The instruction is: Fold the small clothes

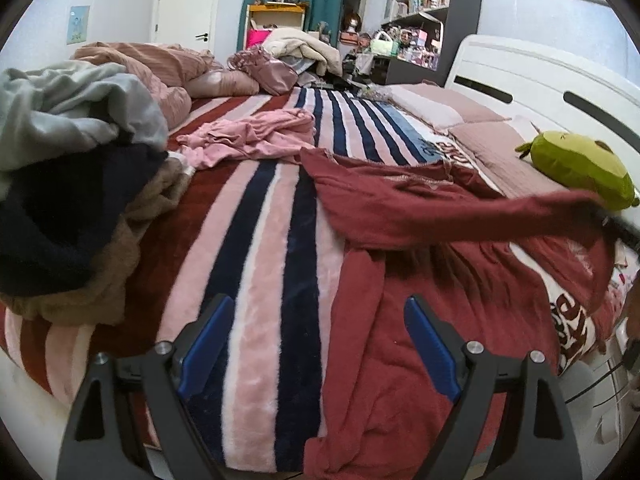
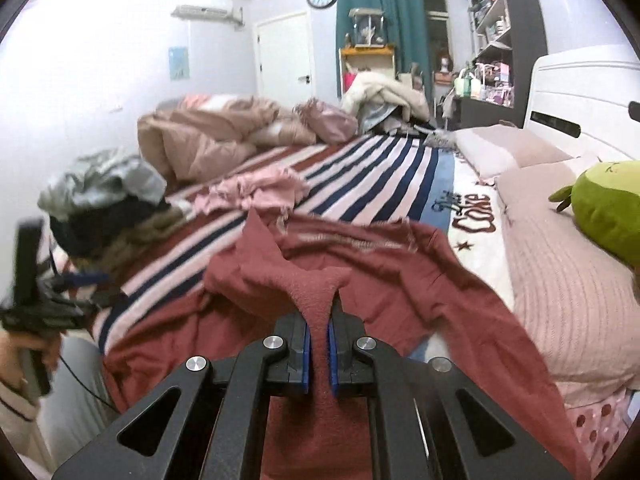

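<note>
A dark red long-sleeved top (image 1: 420,280) is spread on the striped blanket (image 1: 272,248), toward the headboard side of the bed. Its near hem hangs over the bed's front edge. One sleeve (image 1: 520,216) is lifted clear of the blanket and drawn out toward the green plush toy (image 1: 580,168).

Right gripper (image 2: 319,344): blue pads pressed narrow on a bunched fold of the red top, which rises between them as a tight ridge. The cloth is pulled taut from the grip toward the collar area.

Left gripper (image 1: 316,344): fingers (image 1: 208,344) spread wide, nothing between them. It is held over the blanket's front edge, with the red top's left border just beside the inner finger. In the right wrist view it is seen blurred at the far left (image 2: 44,304), off the bed's side.

Open striped blanket lies between the red top and the mixed clothes pile (image 1: 72,184) at the left. A crumpled pink garment (image 1: 256,140) lies behind that gap, apart from the red top. Pink pillows (image 2: 560,272) border the red top on the right, and a bunched duvet (image 2: 200,136) lies at the far edge.
</note>
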{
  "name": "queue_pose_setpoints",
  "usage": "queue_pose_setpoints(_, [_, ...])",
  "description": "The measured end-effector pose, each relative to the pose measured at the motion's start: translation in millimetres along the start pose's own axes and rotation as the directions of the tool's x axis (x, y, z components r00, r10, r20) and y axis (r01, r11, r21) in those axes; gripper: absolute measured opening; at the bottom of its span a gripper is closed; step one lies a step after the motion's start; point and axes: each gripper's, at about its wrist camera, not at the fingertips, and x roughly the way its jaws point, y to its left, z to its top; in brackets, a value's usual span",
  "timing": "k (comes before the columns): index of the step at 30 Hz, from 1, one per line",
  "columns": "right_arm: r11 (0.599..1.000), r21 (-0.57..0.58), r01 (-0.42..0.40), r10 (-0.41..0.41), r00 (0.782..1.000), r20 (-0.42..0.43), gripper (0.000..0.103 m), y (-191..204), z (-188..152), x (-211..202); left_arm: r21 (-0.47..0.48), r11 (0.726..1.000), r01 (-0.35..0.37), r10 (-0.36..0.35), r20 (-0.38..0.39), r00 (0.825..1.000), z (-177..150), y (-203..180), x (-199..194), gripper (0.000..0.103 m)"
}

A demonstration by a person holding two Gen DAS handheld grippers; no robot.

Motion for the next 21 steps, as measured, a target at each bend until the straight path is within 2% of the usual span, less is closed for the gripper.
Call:
queue_pose_setpoints(4, [1.0,0.02,0.017,-0.018,0.999,0.047,0.001,-6.8,8.9,-13.3,0.016,1.0,0.026,-0.025,-0.037,0.999,-3.1,-6.5,24.2,0.084])
queue_pose_setpoints(8, [0.999,0.052,0.014,-0.016,0.999,0.05,0.001,-16.6,12.1,-19.5,0.036,0.999,0.002,0.001,-0.076,0.997,-5.8,-13.8,50.6,0.08])
queue_pose_setpoints(10, [0.997,0.076,-0.004,0.003,1.0,0.008,0.001,-21.6,6.6,-14.6,0.014,1.0,-0.012,0.013,-0.091,0.996,-5.9,-11.3,60.5,0.065])
queue_pose_setpoints(14, [0.994,0.107,-0.014,0.028,0.992,-0.125,0.001,-22.9,-25.5,7.2,-0.016,0.999,-0.032,0.03,-0.107,0.994,-6.0,-3.1,68.3,0.062])
queue_pose_setpoints(16, [0.989,0.146,-0.024,0.054,0.977,-0.204,0.002,-26.6,-47.0,23.4,-0.017,0.999,-0.041,0.039,-0.103,0.994,-6.5,-0.6,65.9,0.062])
queue_pose_setpoints(19, [0.961,0.271,-0.061,0.156,0.926,-0.343,0.005,-40.0,-82.8,52.3,-0.03,1.0,-0.005,0.003,-0.087,0.996,-5.1,0.5,54.0,0.065])
queue_pose_setpoints(21, [0.951,0.306,-0.051,0.177,0.9,-0.4,0.008,-45.8,-100.4,63.9,-0.032,0.999,0.027,-0.029,-0.061,0.998,-2.0,-2.7,42.1,0.071])
